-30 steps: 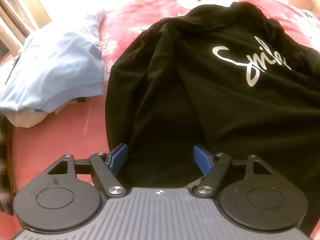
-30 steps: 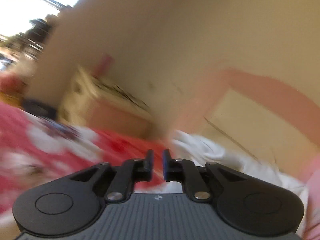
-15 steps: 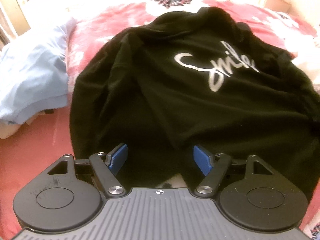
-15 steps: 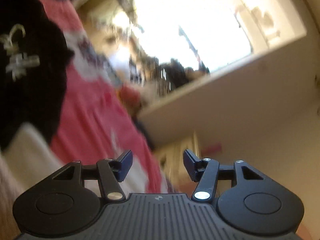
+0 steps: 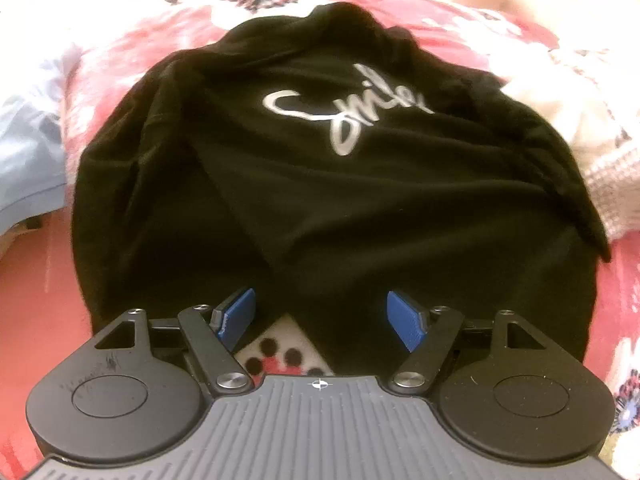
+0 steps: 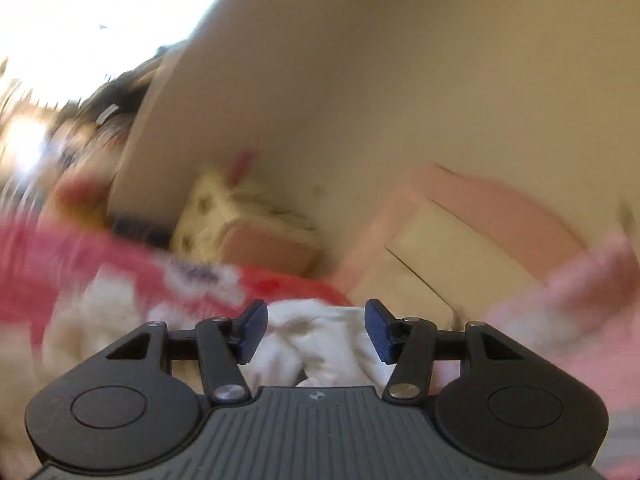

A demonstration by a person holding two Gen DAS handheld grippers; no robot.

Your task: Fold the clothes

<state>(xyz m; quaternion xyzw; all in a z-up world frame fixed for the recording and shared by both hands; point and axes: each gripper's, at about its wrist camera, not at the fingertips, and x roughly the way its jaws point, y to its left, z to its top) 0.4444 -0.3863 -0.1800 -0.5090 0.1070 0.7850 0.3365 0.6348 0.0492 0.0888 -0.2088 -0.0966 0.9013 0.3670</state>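
A black T-shirt (image 5: 320, 184) with silver "Smile" lettering lies spread on the red flowered bedcover (image 5: 36, 304). Its near hem has a notch where the cover shows through. My left gripper (image 5: 320, 314) points down over that hem, open, with the blue pads (image 5: 236, 314) apart and nothing pressed between them. In the blurred right wrist view my right gripper (image 6: 316, 324) is open above a crumpled white garment (image 6: 320, 344); the pads do not touch it. The black shirt is not in that view.
A light blue garment (image 5: 28, 152) lies left of the black shirt. A white knitted cloth (image 5: 568, 120) lies to its right. Beyond the bed stand a beige wall (image 6: 400, 80), a pink and cream cabinet (image 6: 460, 248) and a bright window (image 6: 80, 20).
The left gripper tipped further down, so the shirt's hem and a patch of bedcover now show between its fingers. The right gripper opened from nearly shut and swung fast across the room.
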